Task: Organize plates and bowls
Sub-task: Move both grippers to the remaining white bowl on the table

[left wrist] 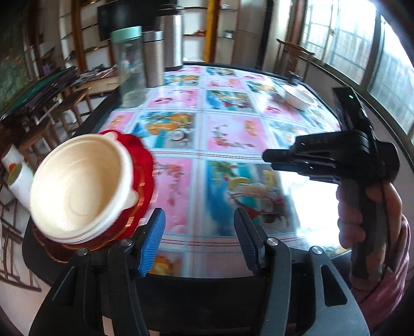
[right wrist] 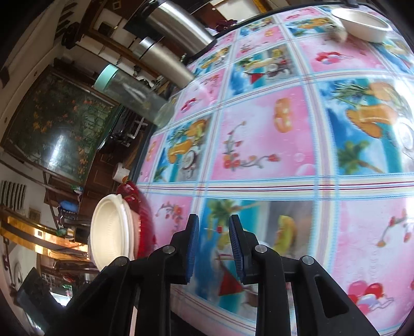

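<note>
A cream bowl [left wrist: 77, 186] sits nested on other cream bowls on a red scalloped plate [left wrist: 139, 165] at the table's near left edge. The stack also shows in the right wrist view [right wrist: 111, 230], with the red plate [right wrist: 139, 206] beneath. A white bowl [left wrist: 300, 98] stands alone at the far right of the table, also in the right wrist view [right wrist: 362, 24]. My left gripper [left wrist: 199, 232] is open and empty, just right of the stack. My right gripper [right wrist: 213, 245] is open with a narrow gap, empty, above the tablecloth; its body shows in the left wrist view [left wrist: 336, 160].
The table [left wrist: 233, 134] carries a colourful pink and blue cloth. A glass jar with a mint lid [left wrist: 129, 67] and two steel flasks [left wrist: 160, 51] stand at the far left. Chairs and shelves ring the table.
</note>
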A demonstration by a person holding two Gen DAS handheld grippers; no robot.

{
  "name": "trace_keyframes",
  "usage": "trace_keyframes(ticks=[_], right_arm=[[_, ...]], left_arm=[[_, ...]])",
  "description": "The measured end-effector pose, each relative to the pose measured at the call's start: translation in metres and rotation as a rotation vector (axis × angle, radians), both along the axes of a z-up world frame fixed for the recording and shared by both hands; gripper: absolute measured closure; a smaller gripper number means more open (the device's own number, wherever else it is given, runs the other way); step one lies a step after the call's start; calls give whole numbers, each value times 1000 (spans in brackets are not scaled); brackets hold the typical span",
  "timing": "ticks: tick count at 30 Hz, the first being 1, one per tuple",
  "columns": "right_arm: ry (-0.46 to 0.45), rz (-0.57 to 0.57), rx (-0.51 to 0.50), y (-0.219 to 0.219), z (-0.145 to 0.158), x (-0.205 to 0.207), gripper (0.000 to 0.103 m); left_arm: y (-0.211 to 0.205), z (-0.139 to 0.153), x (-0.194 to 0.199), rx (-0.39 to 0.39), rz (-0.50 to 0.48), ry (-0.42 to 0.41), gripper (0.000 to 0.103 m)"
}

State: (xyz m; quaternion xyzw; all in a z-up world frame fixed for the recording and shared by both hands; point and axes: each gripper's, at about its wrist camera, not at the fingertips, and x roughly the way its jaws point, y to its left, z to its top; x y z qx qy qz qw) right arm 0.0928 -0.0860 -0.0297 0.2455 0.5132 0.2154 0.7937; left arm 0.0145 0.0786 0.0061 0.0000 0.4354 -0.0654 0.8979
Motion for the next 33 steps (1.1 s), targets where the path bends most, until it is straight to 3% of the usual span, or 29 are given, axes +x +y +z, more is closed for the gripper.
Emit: trace_keyframes(ticks=[9, 17, 25, 33], right_arm=[[13, -109, 36, -70, -13, 3, 75], [16, -241, 44, -147, -16, 9, 74], [-6, -369, 17, -226, 6, 38, 67], [-10, -467, 51, -280, 32, 101, 59]], left_arm=[[-87, -17, 16, 90, -188, 60, 49], [-155, -28, 65, 108, -290, 104, 49], [-185, -6, 151, 41, -267, 139, 49], [-214, 50, 259, -12, -151, 39, 49]])
